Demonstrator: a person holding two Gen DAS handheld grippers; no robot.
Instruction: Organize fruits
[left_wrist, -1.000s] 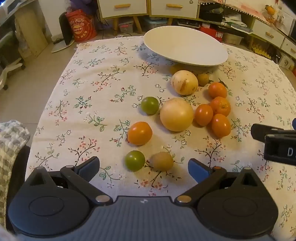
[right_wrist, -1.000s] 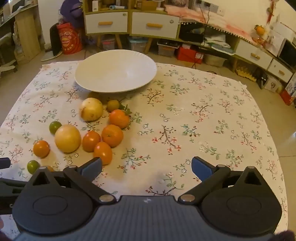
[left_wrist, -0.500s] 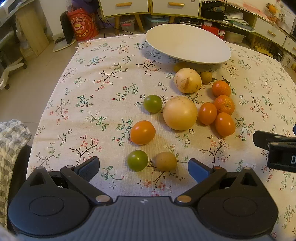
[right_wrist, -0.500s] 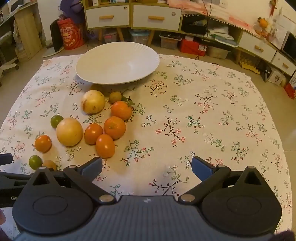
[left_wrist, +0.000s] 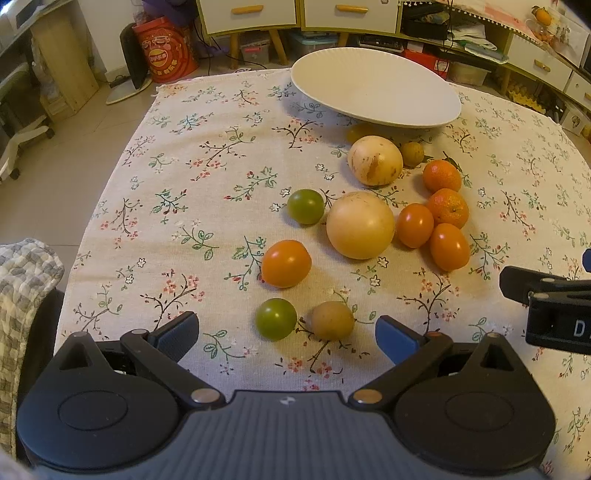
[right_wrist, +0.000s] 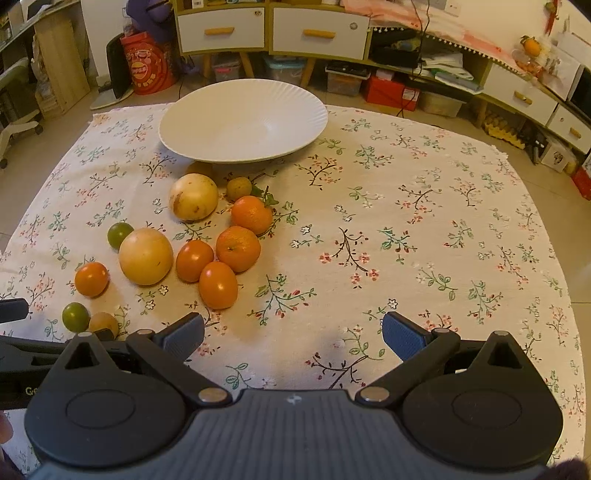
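A white plate (left_wrist: 376, 92) (right_wrist: 243, 122) stands at the far side of the flowered tablecloth (left_wrist: 207, 184). Several fruits lie loose in front of it: two pale round ones (left_wrist: 360, 225) (left_wrist: 375, 160), orange ones (left_wrist: 286, 263) (right_wrist: 218, 284), two green ones (left_wrist: 276, 318) (left_wrist: 306, 206) and a small brown one (left_wrist: 332, 319). My left gripper (left_wrist: 286, 334) is open, just short of the near green and brown fruits. My right gripper (right_wrist: 291, 332) is open and empty over bare cloth, right of the fruits.
The cloth (right_wrist: 424, 229) spreads wide to the right of the fruits. Beyond the table are drawer cabinets (right_wrist: 273, 31), a red bag (left_wrist: 164, 55) and boxes on the floor. A quilted cloth (left_wrist: 22, 280) is at the left edge. The right gripper's body (left_wrist: 554, 306) shows at the right.
Both grippers have tilted or drawn slightly so the plate and fruits sit a little lower in view. Both stay open; no fruit has moved.
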